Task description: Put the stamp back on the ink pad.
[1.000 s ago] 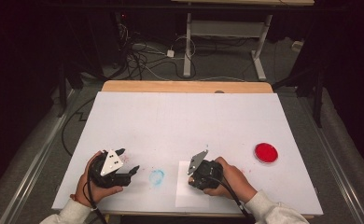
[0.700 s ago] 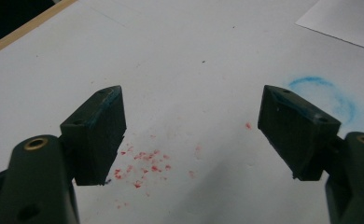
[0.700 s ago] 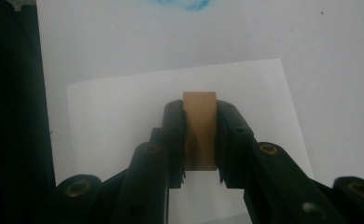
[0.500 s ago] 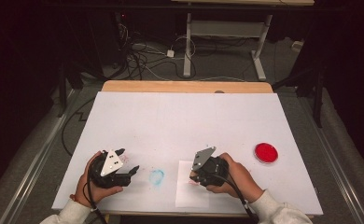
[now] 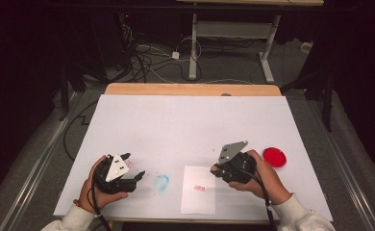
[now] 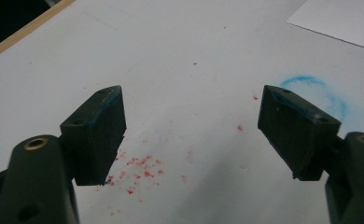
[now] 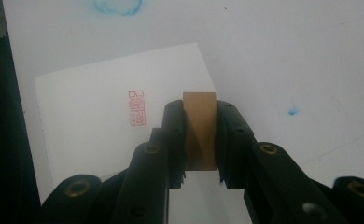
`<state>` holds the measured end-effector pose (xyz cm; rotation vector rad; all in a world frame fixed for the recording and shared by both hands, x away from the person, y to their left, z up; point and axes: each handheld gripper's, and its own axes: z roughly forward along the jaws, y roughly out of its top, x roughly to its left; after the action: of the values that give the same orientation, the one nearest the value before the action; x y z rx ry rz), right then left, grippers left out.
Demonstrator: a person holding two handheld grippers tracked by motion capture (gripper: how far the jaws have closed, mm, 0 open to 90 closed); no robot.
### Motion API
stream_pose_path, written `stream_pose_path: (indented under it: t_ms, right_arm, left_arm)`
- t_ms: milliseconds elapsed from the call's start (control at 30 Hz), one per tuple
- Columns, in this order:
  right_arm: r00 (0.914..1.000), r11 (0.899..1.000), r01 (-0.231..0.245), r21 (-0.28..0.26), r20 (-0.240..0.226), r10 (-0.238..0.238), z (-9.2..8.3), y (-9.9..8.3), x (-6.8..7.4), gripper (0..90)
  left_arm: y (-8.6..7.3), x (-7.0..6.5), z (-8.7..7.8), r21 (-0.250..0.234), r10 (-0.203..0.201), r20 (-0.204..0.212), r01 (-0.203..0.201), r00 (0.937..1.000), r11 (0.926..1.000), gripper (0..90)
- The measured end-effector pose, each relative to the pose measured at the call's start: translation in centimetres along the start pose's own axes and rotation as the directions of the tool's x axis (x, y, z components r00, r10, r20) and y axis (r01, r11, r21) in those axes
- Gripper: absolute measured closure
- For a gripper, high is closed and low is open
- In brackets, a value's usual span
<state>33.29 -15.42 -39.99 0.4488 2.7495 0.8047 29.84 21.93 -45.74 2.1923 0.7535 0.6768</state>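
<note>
Lifted my right gripper (image 7: 199, 140) off the paper (image 5: 197, 199) toward the red ink pad (image 5: 274, 157), jaws clamped on the wooden stamp (image 7: 199, 130), left gripper (image 5: 136, 179) idle and wide; wet face could smear if dipped.

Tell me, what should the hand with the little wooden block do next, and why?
Probably carry the wooden stamp over to the red ink pad and set it down. The paper already bears a red print, and the right gripper holds the stamp off the sheet.
</note>
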Motion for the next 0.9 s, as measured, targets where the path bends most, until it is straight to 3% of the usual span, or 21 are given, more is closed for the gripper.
stream_pose_path:
  t_ms: [333, 467, 667, 733, 900]
  right_arm:
    - [0.9967, 0.998, -0.056, -0.008, 0.058, 0.057, -1.9, -1.6, -2.0, 75.1]
    - [0.9901, 0.995, -0.100, -0.005, 0.099, 0.100, -2.7, -2.8, -3.4, 75.1]
    - [0.9688, 0.983, -0.181, 0.018, 0.175, 0.175, -3.5, -5.0, -5.6, 75.1]
    - [0.9631, 0.978, -0.206, 0.022, 0.182, 0.198, -3.5, -5.7, -6.2, 75.1]
    - [0.9457, 0.967, -0.249, 0.054, 0.229, 0.231, -3.6, -7.2, -7.3, 75.2]
  left_arm:
    - [0.0, 0.0, -0.1, 0.001, 0.002, -0.004, -0.002, 1.0000, 1.0000, 22.7]
    - [0.0, 0.1, -0.1, -0.004, -0.001, -0.004, 0.001, 1.0000, 1.0000, 22.7]
    - [0.0, 0.0, -0.1, 0.001, 0.002, -0.001, -0.002, 1.0000, 1.0000, 22.7]
    - [0.1, 0.1, -0.1, 0.002, 0.000, -0.001, 0.000, 1.0000, 1.0000, 22.7]
    - [0.1, 0.1, -0.1, 0.001, -0.001, -0.003, 0.001, 1.0000, 1.0000, 22.3]
